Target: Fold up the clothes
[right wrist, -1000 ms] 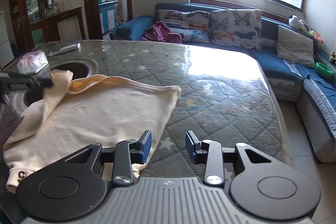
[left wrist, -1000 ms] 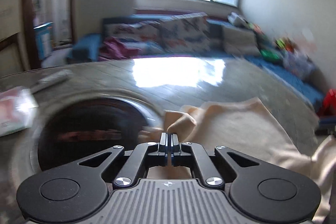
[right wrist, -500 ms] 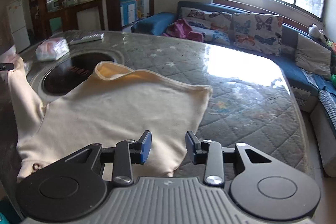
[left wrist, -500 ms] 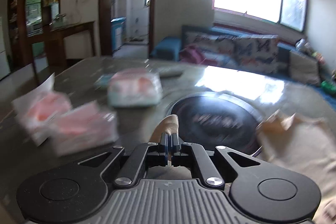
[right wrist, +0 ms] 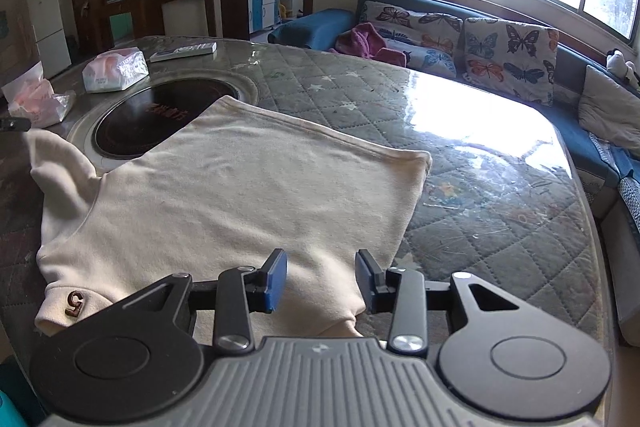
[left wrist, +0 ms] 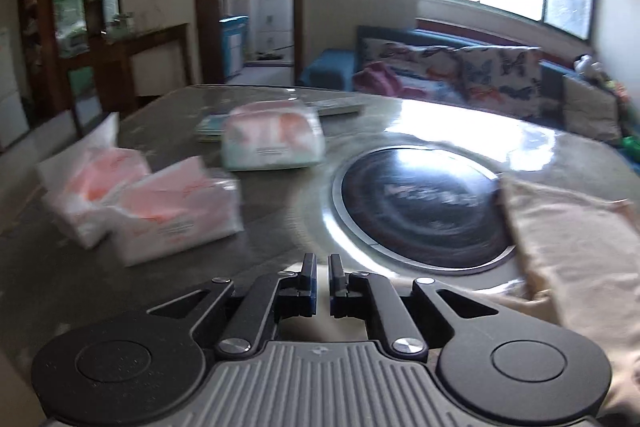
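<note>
Quilted table [right wrist: 480,195] bears cream shirt [right wrist: 240,195] and tissue packs [left wrist: 176,203].

The shirt [right wrist: 224,195] is spread on the table [right wrist: 480,195], its far corner laid over the hob [right wrist: 160,115] rim. Left of the hob two tissue packs [left wrist: 136,195] are seen, a third pack [right wrist: 114,71] behind it, a remote [right wrist: 184,51] beyond that. Behind the table, a sofa [right wrist: 460,39] is set.

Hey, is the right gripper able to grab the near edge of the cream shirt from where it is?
Probably yes. The right gripper is open and sits right over the cream shirt near its bottom corner, with nothing between the fingers and the cloth.
</note>
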Available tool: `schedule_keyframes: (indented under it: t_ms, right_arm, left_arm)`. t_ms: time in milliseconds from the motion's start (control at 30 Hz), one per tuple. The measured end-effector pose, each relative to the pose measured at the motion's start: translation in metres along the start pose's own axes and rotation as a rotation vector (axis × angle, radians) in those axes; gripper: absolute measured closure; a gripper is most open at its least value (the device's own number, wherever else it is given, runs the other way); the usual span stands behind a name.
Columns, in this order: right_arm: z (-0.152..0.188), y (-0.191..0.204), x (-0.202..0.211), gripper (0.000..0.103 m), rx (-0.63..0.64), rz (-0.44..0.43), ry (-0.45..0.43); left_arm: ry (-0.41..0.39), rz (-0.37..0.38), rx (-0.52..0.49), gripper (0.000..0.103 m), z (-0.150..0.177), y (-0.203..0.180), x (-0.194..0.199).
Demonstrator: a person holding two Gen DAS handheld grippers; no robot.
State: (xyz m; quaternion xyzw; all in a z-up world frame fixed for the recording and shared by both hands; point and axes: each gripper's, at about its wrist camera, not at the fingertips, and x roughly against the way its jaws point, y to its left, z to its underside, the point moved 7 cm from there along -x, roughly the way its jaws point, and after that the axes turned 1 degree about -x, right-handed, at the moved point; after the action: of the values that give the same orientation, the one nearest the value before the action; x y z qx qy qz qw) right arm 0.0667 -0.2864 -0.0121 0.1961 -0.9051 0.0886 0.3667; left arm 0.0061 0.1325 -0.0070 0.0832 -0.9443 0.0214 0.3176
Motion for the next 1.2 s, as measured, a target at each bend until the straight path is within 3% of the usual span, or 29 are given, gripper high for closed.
schedule_keyframes:
  t_ms: [67, 200, 367, 400, 433, 467, 500, 567, 633, 767, 833, 867, 967, 1033, 1100, 1200]
  right_arm:
    - [0.000, 0.002, -0.001, 0.065, 0.006, -0.005, 0.003]
    - [0.000, 0.004, -0.001, 0.064, 0.011, -0.009, 0.001]
    - [0.000, 0.003, -0.003, 0.064, 0.007, -0.010, 0.005]
    - [0.000, 0.004, -0.004, 0.064, 0.007, -0.011, 0.006]
    - [0.000, 0.004, -0.004, 0.064, 0.007, -0.012, 0.006]
    - [0.000, 0.004, -0.004, 0.064, 0.007, -0.012, 0.006]
    - [0.000, 0.004, -0.004, 0.064, 0.007, -0.011, 0.006]
    - [0.000, 0.003, -0.004, 0.064, 0.006, -0.011, 0.006]
    - [0.000, 0.003, -0.006, 0.064, 0.005, -0.009, 0.007]
    - [-0.001, 0.005, -0.010, 0.063, 0.006, -0.008, 0.013]
    - [0.000, 0.005, -0.010, 0.063, 0.004, -0.011, 0.013]
    - [0.000, 0.005, -0.010, 0.063, 0.004, -0.012, 0.013]
    - [0.001, 0.005, -0.012, 0.062, 0.005, -0.013, 0.017]
    - [0.002, 0.004, -0.014, 0.062, 0.002, -0.012, 0.023]
    - [0.004, 0.003, -0.017, 0.062, 0.000, -0.011, 0.031]
    - [0.007, 0.002, -0.023, 0.062, -0.003, -0.008, 0.043]
  left_arm:
    - [0.019, -0.020, 0.021, 0.088, 0.000, 0.006, -0.012]
    - [0.066, -0.035, 0.047, 0.054, 0.002, 0.016, -0.035]
    - [0.136, -0.013, 0.043, 0.048, 0.010, 0.021, -0.062]
    - [0.141, -0.006, 0.028, 0.050, 0.012, 0.019, -0.064]
    - [0.145, 0.002, 0.011, 0.063, 0.014, 0.016, -0.065]
    - [0.142, 0.023, -0.006, 0.078, 0.016, 0.012, -0.064]
    - [0.118, 0.031, -0.023, 0.100, 0.015, 0.009, -0.061]
    - [0.063, 0.042, -0.056, 0.100, 0.011, 0.004, -0.053]
    - [-0.056, -0.017, -0.112, 0.100, 0.000, 0.001, -0.039]
    - [-0.078, -0.122, -0.122, 0.078, -0.010, 0.008, -0.041]
    - [-0.074, -0.177, -0.106, 0.047, -0.012, 0.014, -0.043]
    - [-0.077, -0.180, -0.085, 0.047, -0.013, 0.016, -0.041]
    - [-0.068, -0.053, -0.083, 0.050, -0.011, -0.002, -0.033]
    - [-0.048, 0.055, -0.119, 0.066, -0.007, -0.024, -0.029]
    - [-0.018, 0.147, -0.160, 0.072, 0.001, -0.050, -0.029]
    - [0.021, 0.222, -0.217, 0.075, 0.015, -0.078, -0.035]
